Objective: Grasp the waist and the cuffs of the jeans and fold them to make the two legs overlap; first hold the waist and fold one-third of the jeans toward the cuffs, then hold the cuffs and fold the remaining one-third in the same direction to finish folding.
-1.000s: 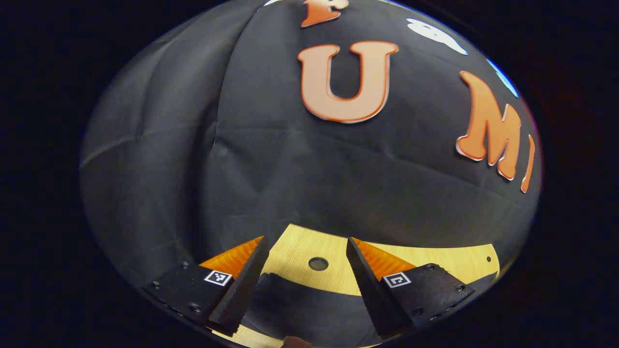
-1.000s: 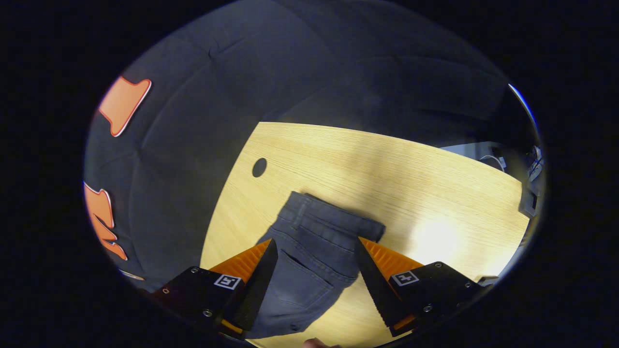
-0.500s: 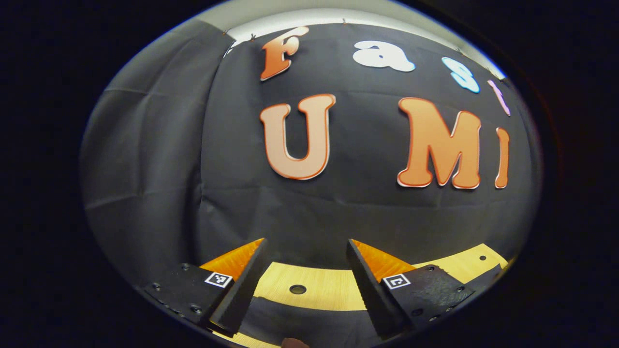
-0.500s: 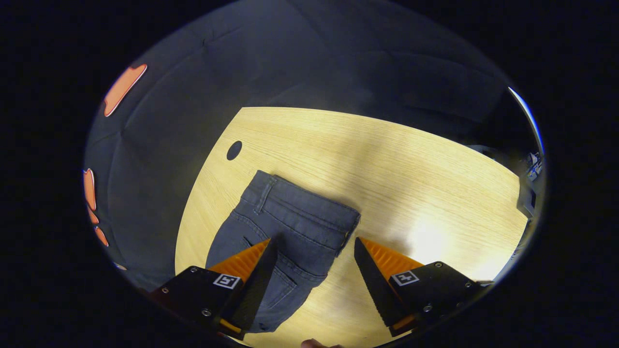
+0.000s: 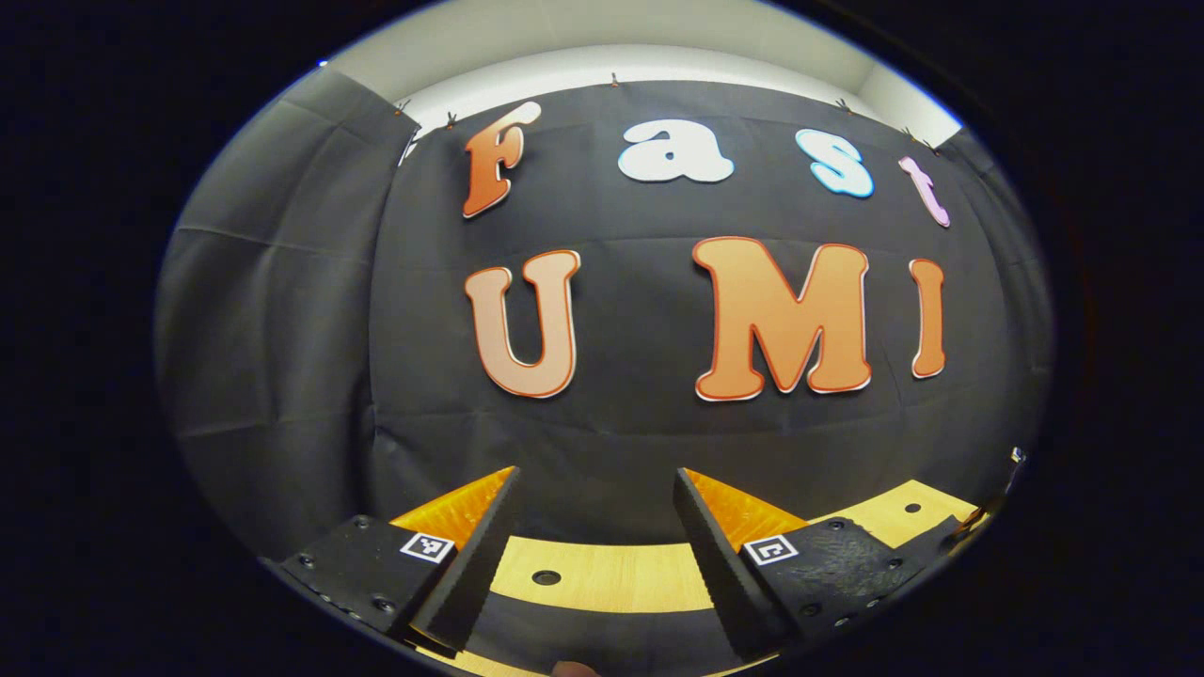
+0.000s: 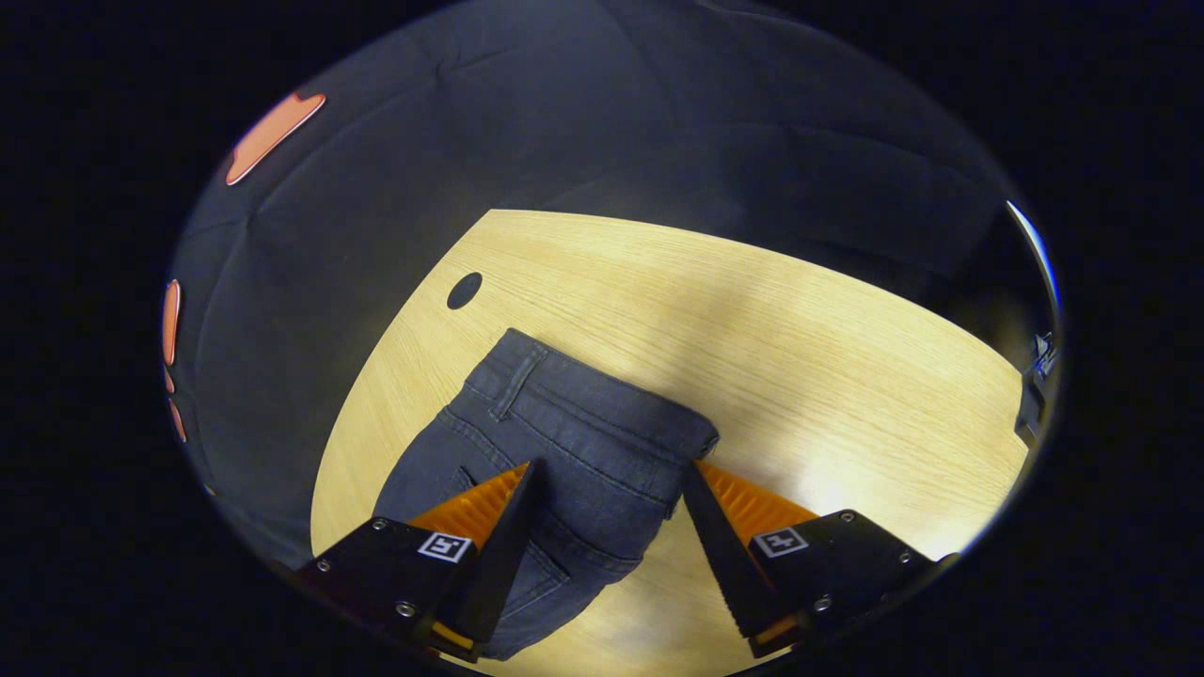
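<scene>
Right gripper [image 6: 609,522]: wide open, holding nothing, hanging above the waist, probably lined up to grasp it.
Left gripper [image 5: 593,531]: fingers spread, nothing between them, aimed mostly at the booth wall [image 5: 282,329] above the table's far edge.
Jeans [image 6: 564,451]: flat on the table [image 6: 800,376], lower centre of the right gripper view.
Axis: waist [image 6: 602,400] pointed toward the upper frame; legs ran down-left out of sight.
Fold stage: 2 legs seemingly overlapped already; thirds not begun.

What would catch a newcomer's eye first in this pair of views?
In the right gripper view, the dark jeans lie flat on the pale wooden table, waistband farthest from the camera. The right hand-held gripper hangs open above them, fingers spread. In the left gripper view, the left hand-held gripper is also open and faces the booth's black cloth wall.
</scene>
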Demonstrator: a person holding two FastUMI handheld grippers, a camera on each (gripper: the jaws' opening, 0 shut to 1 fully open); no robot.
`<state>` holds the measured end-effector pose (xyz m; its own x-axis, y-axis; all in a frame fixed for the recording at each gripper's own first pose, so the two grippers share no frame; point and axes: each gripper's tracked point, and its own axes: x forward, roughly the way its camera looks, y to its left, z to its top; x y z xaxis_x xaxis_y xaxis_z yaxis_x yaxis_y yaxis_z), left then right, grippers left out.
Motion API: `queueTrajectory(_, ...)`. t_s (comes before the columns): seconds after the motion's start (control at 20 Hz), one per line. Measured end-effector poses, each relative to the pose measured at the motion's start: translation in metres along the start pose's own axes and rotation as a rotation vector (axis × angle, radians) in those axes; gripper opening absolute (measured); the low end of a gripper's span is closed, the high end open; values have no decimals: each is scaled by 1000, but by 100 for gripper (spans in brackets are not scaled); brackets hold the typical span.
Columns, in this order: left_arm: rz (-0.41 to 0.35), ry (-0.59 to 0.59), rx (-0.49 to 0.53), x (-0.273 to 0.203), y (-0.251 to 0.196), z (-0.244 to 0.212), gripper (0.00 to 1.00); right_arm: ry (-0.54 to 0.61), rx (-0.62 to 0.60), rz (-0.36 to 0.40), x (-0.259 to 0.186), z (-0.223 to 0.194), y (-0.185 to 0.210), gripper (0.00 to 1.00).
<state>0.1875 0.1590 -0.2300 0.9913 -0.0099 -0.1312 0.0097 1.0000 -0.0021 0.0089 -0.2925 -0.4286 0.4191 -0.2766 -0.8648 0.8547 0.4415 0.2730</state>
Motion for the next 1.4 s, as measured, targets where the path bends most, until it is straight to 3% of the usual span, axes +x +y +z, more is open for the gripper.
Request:
queueTrajectory(0.1,-36,38,-2,-5,-25,-12,96,-45,23,14,-1,5,1,72)
queueTrajectory(0.25,-72,91,24,-12,-50,-28,95,-33,124,45,-1,1,11,25)
queueTrajectory(0.4,-107,97,19,-18,-65,-27,95,-32,173,52,1,5,19,28)
queueTrajectory(0.45,-119,93,15,-19,-68,-26,94,-42,158,72,-7,8,25,14)
queueTrajectory(0.6,-151,89,6,-17,-74,-27,95,-120,123,78,-29,18,35,14)
queueTrajectory(0.8,-216,78,-22,-21,-74,-27,94,-216,18,105,-73,26,60,14)
queueTrajectory(1.05,-231,45,-26,-31,-51,-21,94,-275,-133,116,-117,19,101,14)
queueTrajectory(1.25,-244,7,-19,-45,-37,-11,94,-306,-198,189,-142,8,134,14)
queueTrajectory(1.4,-244,12,-36,-49,-26,-15,94,-340,-267,186,-151,2,154,14)
